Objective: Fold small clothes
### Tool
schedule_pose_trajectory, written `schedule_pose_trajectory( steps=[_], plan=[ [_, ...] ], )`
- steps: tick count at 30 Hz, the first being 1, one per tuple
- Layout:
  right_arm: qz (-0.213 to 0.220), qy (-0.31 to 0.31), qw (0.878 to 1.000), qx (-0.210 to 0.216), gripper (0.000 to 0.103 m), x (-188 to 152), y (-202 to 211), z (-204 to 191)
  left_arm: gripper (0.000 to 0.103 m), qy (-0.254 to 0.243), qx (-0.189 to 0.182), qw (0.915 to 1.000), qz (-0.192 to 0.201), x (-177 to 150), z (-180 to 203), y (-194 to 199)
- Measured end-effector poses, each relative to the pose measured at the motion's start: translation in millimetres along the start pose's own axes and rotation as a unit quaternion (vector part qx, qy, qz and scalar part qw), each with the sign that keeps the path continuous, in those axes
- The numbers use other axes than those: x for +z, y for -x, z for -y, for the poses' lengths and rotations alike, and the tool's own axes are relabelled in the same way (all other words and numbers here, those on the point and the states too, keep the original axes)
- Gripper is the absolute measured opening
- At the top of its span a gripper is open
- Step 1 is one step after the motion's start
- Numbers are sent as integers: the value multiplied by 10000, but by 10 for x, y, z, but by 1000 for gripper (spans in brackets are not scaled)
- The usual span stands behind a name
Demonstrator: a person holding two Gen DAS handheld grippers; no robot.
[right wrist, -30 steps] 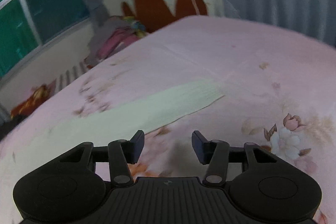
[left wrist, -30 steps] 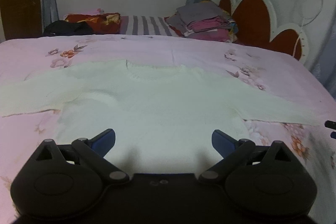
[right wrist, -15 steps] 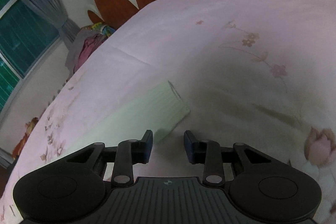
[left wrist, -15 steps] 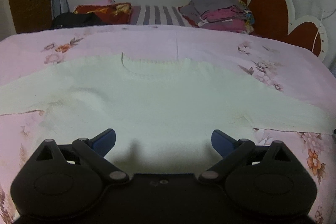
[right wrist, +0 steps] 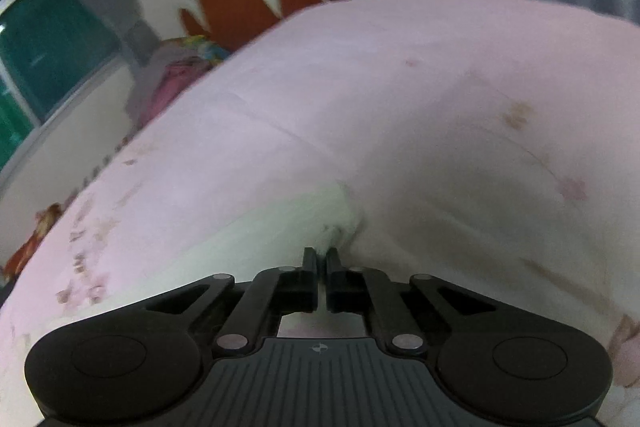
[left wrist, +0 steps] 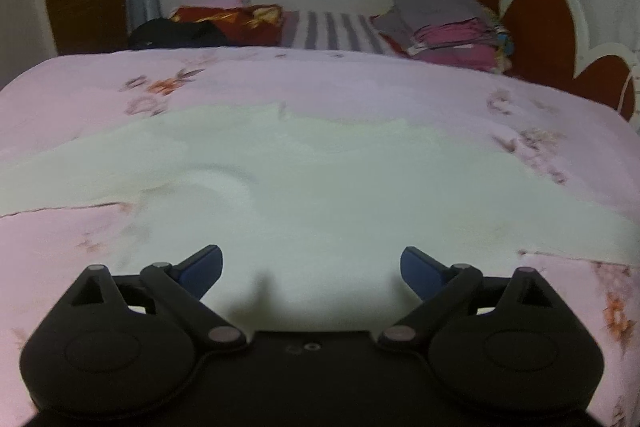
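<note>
A white knit sweater [left wrist: 320, 187] lies flat on the pink floral bed sheet [left wrist: 360, 83], sleeves spread to both sides. My left gripper [left wrist: 312, 263] is open and empty, just above the sweater's lower body. In the right wrist view the right sleeve [right wrist: 280, 227] runs from the left to its cuff end at the middle. My right gripper [right wrist: 320, 255] is shut on the sleeve's cuff end, which bunches between the fingers.
A stack of folded clothes [left wrist: 444, 23] sits at the far right of the bed beside the red scalloped headboard [left wrist: 540, 31]. A striped pillow [left wrist: 336, 35] and dark and red cloths [left wrist: 200, 25] lie along the far edge under the window. The pink sheet [right wrist: 440, 107] stretches beyond the cuff.
My right gripper moved down onto the sleeve's cuff and shut on it. My left gripper moved closer over the sweater body and stayed open.
</note>
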State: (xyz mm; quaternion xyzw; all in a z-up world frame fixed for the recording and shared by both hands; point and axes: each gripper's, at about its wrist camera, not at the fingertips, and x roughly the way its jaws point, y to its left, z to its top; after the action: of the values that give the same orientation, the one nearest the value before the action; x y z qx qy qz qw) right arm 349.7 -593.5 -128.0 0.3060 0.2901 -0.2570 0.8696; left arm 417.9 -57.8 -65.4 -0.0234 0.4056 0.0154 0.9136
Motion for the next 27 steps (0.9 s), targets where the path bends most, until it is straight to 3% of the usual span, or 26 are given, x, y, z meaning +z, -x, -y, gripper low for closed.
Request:
schedule_pose_trajectory(
  steps=[6, 12, 20, 27],
  plan=[
    [-24, 490, 9962, 725, 3, -153, 194, -804, 96, 101, 146, 9998, -16, -110, -390, 43],
    [-287, 1146, 9844, 1304, 3, -632, 352, -1735, 97, 56, 217, 9997, -15, -233, -815, 40],
    [-545, 2162, 9624, 1552, 3, -1536, 456, -2909, 96, 353, 85, 9993, 102, -362, -1615, 165],
    [-701, 2887, 9383, 1772, 3, -2292, 468, -3747, 95, 740, 205, 9970, -5, -493, -2224, 169]
  ],
)
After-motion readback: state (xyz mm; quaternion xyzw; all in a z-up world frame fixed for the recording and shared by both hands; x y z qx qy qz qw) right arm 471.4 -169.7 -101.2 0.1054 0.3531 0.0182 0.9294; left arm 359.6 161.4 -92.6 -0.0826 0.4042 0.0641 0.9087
